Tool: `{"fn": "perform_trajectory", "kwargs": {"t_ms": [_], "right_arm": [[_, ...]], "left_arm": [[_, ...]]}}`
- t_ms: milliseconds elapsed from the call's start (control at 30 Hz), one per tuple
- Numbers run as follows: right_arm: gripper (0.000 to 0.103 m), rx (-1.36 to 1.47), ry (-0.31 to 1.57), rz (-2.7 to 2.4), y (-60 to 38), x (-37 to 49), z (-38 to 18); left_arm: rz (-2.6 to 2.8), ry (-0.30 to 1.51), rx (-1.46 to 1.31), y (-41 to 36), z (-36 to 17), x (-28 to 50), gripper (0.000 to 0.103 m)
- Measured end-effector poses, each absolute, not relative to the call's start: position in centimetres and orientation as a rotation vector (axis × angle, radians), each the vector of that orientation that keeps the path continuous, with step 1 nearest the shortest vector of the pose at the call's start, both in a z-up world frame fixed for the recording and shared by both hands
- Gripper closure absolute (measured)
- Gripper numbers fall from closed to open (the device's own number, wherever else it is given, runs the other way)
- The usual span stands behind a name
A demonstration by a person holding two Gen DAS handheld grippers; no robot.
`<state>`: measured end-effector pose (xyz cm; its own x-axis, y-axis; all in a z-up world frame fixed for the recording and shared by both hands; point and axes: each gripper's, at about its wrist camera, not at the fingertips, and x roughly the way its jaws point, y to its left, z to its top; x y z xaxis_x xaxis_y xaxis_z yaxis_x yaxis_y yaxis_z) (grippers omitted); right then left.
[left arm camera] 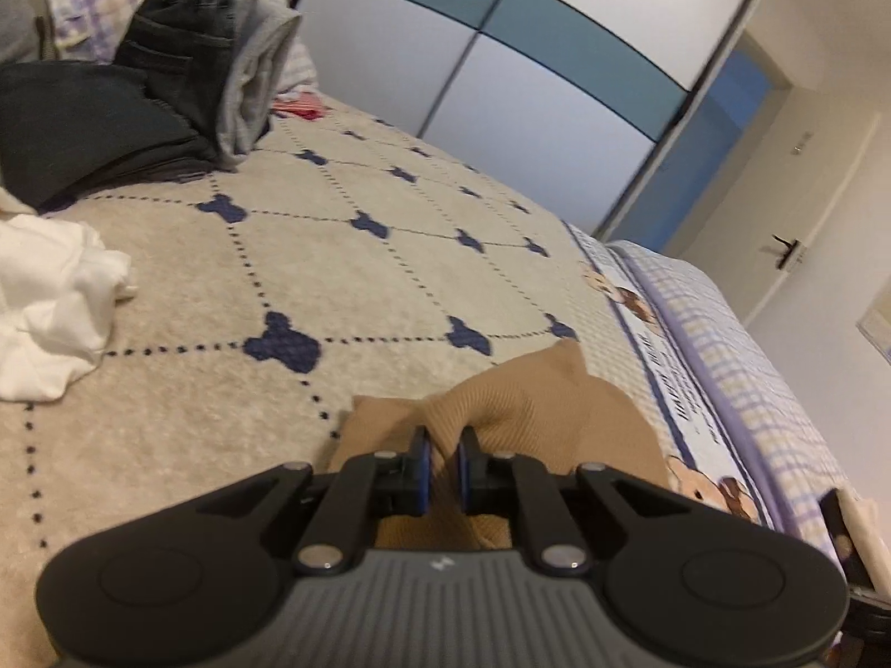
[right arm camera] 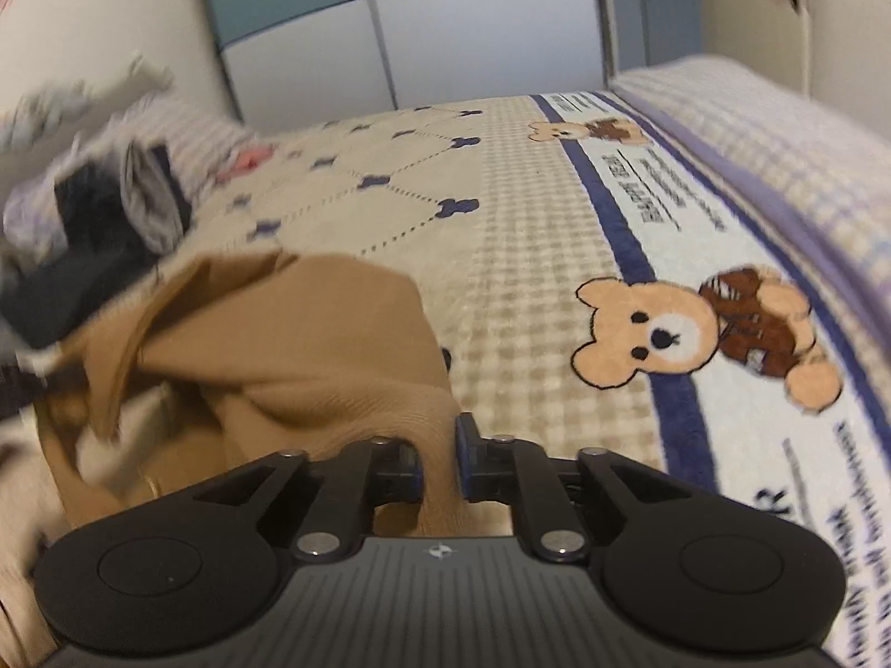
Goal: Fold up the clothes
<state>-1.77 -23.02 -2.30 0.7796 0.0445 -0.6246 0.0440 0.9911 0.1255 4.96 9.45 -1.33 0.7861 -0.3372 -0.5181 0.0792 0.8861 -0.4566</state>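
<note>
Both tongs (left arm camera: pixel 442 448) (right arm camera: pixel 440 448) angled downward, pinching tan garment (right arm camera: pixel 289 323).

Left gripper (left arm camera: pixel 442 448) is tipped down a bit, jaws pinched nearly together with a fold of the tan ribbed garment (left arm camera: pixel 518 406) squeezed between the blue pads. Right gripper (right arm camera: pixel 442 445) tilts down too, jaws a touch wider, the same tan cloth hanging between them, and I can't tell if the pads actually press it.
</note>
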Motion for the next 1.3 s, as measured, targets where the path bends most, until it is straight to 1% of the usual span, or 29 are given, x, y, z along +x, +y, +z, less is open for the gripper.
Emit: {"fn": "perform_trajectory", "kwargs": {"t_ms": [67, 133, 200, 400, 633, 967, 1233, 1267, 1300], "right_arm": [[0.073, 0.112, 0.664, 0.011, -22.5, -2.0, -2.1], [0.070, 0.102, 0.655, 0.018, -22.1, -1.9, -2.1], [0.064, 0.101, 0.656, 0.026, -21.7, -1.6, -2.1], [0.063, 0.039, 0.622, 0.038, -19.6, -1.0, -1.8], [0.063, -0.079, 0.575, 0.090, -17.2, -0.6, -1.6], [0.063, 0.017, 0.567, 0.128, -17.8, 0.2, -0.7], [0.062, 0.012, 0.560, 0.116, -17.7, -0.4, 0.0], [0.062, 0.007, 0.563, 0.120, -17.6, -0.6, 0.1], [0.059, 0.002, 0.565, 0.124, -17.6, -0.8, 0.1]], "left_arm": [[-0.265, 0.624, -0.438, 9.2, -1.3, 4.8, 0.094], [-0.299, 0.615, -0.454, 9.0, -1.2, 4.7, 0.094], [-0.328, 0.603, -0.469, 8.9, -1.0, 4.6, 0.094], [-0.421, 0.574, -0.506, 8.1, -0.6, 4.4, 0.094], [-0.532, 0.558, -0.476, 6.6, -0.3, 4.1, 0.094], [-0.578, 0.632, -0.490, 6.5, -1.8, 3.8, 0.094], [-0.582, 0.666, -0.461, 6.7, -2.9, 2.5, 0.093], [-0.582, 0.668, -0.455, 6.7, -2.9, 2.4, 0.093], [-0.583, 0.669, -0.449, 6.7, -2.9, 2.3, 0.093]]}}
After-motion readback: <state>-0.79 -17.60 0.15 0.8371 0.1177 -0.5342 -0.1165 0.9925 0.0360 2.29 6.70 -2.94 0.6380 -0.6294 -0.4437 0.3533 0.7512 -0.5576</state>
